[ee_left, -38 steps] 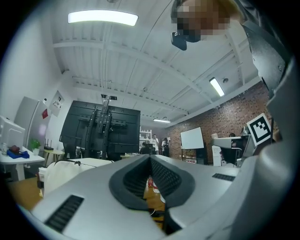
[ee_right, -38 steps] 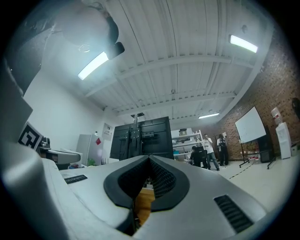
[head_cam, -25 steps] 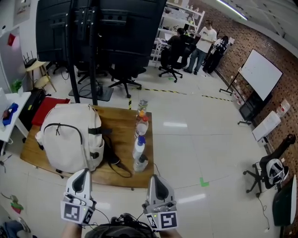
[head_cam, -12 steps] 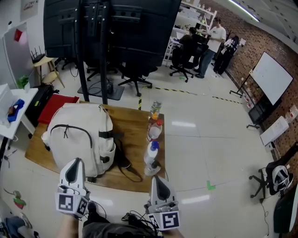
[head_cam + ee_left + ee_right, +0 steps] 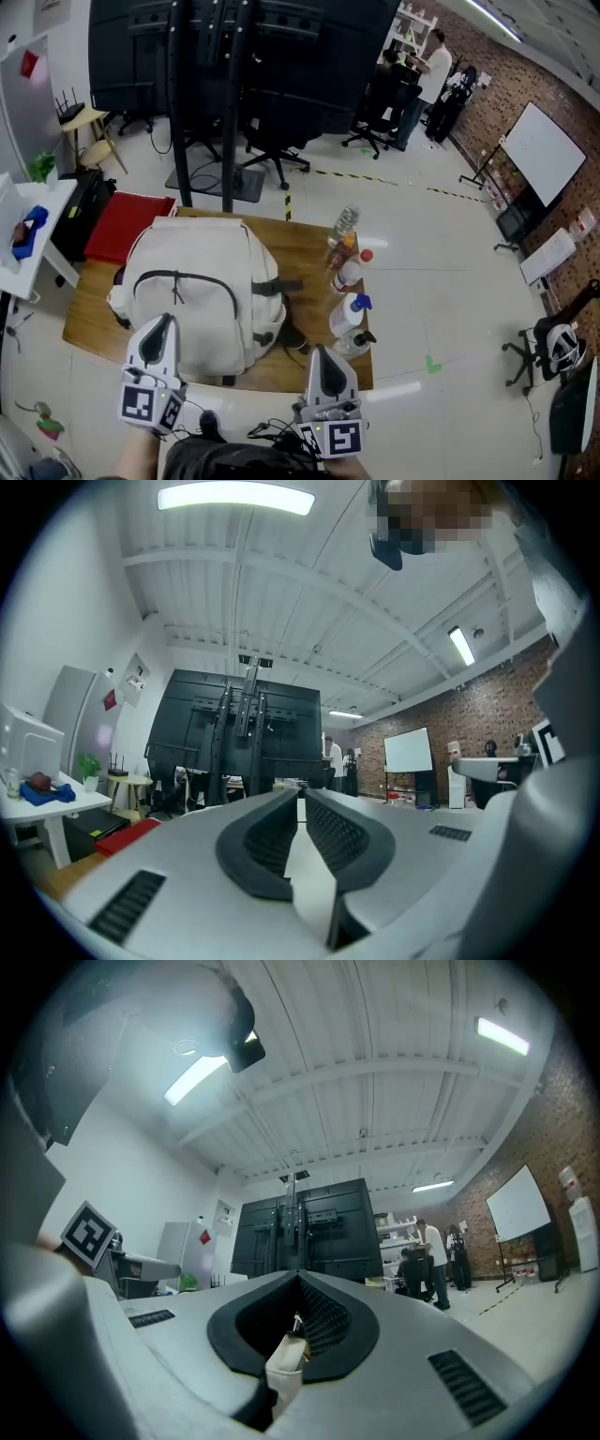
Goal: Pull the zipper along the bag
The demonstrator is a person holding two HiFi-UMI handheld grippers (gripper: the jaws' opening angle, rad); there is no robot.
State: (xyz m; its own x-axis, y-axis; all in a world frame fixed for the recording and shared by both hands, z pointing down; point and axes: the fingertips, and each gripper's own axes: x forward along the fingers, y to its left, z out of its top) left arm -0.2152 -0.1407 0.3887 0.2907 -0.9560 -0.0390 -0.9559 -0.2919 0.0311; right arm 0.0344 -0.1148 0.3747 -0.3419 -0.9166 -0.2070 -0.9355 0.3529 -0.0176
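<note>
A cream backpack (image 5: 192,300) lies on a wooden table (image 5: 309,244), its dark zipper line (image 5: 202,278) curving over the front pocket. Both grippers hover at the table's near edge, short of the bag and touching nothing. My left gripper (image 5: 161,326) is in front of the bag's near side. Its jaws have just been opening and stand a narrow gap apart with nothing between them (image 5: 300,803). My right gripper (image 5: 324,356) is off the bag's right corner, jaws shut and empty (image 5: 298,1283).
Several bottles (image 5: 349,272) and a blue-topped spray bottle (image 5: 345,314) line the table's right edge. A black screen stand (image 5: 225,103) rises behind the table. A red case (image 5: 127,216) and a white side table (image 5: 28,234) sit left. People (image 5: 427,66) stand far back.
The table and bag have slid rightward in the head view as both grippers shifted left along the near edge. The left gripper now faces the bag.
</note>
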